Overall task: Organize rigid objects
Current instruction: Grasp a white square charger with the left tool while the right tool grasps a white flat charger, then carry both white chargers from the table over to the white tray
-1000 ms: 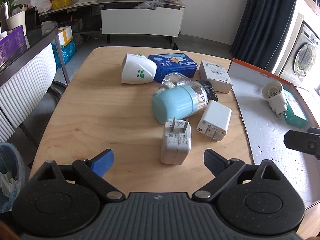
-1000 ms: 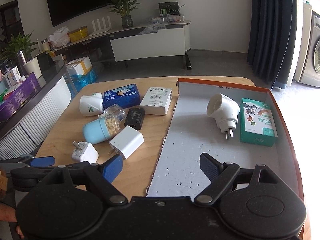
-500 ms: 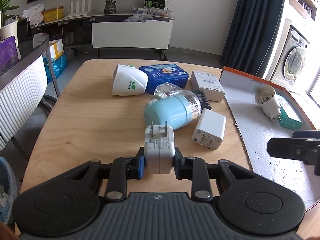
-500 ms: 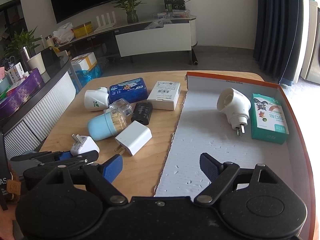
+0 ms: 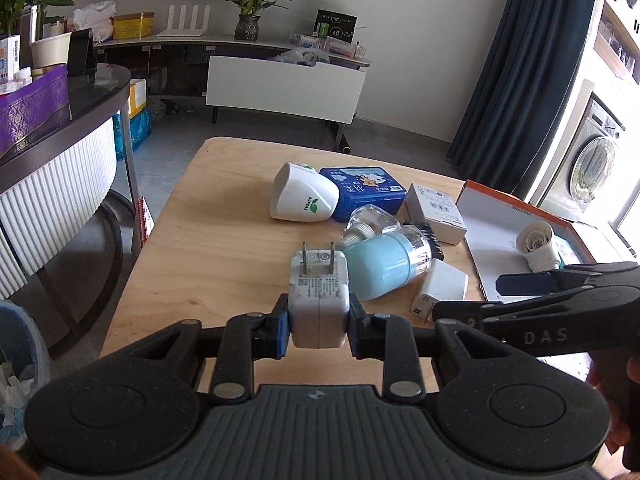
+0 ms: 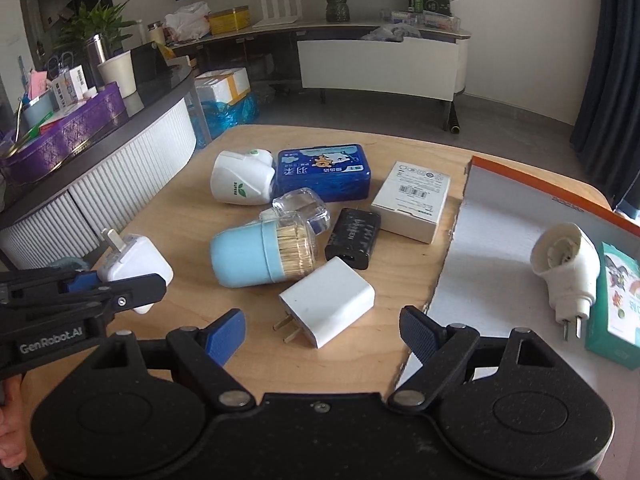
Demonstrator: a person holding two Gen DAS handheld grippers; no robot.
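My left gripper point(image 5: 319, 320) is shut on a white plug adapter point(image 5: 319, 292), prongs pointing away, held just above the wooden table point(image 5: 224, 240). The right wrist view shows that adapter point(image 6: 134, 260) at the left in the left gripper point(image 6: 112, 282). My right gripper point(image 6: 322, 330) is open, its blue pads either side of a flat white charger point(image 6: 326, 306) lying on the table, not touching it. A light blue toothpick holder point(image 6: 256, 256) lies behind it. The orange-rimmed box point(image 6: 500, 240) at the right holds a white plug-in device point(image 6: 564, 264) and a teal carton point(image 6: 616, 300).
Further back on the table lie a black charger point(image 6: 354, 238), a white carton point(image 6: 412, 200), a blue tin point(image 6: 324, 172), a clear bottle point(image 6: 300, 208) and a white leaf-marked device point(image 6: 240, 182). A curved counter point(image 5: 60, 152) and a bin point(image 5: 16, 360) stand left of the table.
My left gripper closed on the white plug adapter and raised it off the table. The right gripper swung left from over the box to over the flat white charger.
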